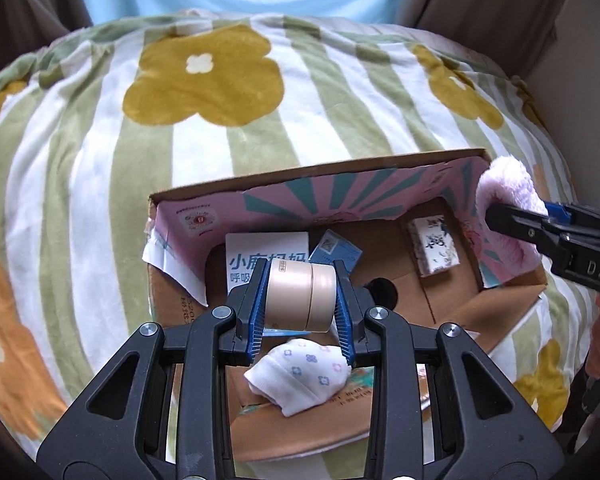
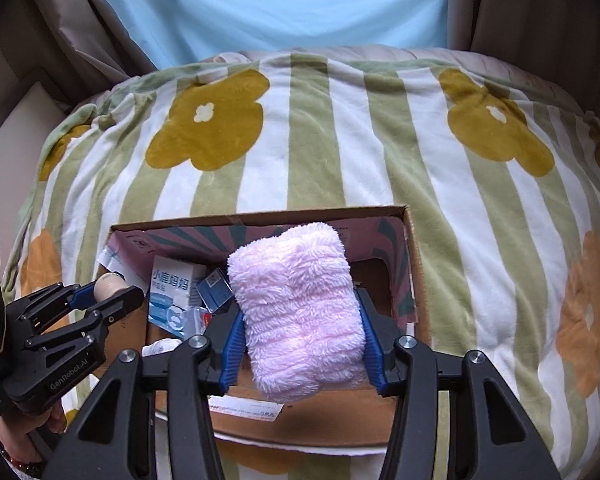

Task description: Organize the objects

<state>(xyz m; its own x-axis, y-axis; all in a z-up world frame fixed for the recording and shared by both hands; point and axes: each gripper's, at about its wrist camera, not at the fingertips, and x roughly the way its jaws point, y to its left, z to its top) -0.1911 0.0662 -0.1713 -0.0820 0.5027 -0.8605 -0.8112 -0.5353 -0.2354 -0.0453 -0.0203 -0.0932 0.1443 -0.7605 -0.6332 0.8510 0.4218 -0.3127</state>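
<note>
Grippers [image 1: 302, 300] over flowered blanket [image 1: 100, 160] (striped).

A bed covered by a plush blanket [image 1: 300, 128] carried everything. The blanket had white and pale green stripes, with mustard flowers toward the far side and orange flowers at the left and right edges. Directly on it, at the near middle, lay 1 open cardboard box [image 1: 320, 168], its far wall upright and its inner faces printed pink with teal rays. The blanket's far half, beyond the box, was smooth, with only slight folds at the corners.
</note>
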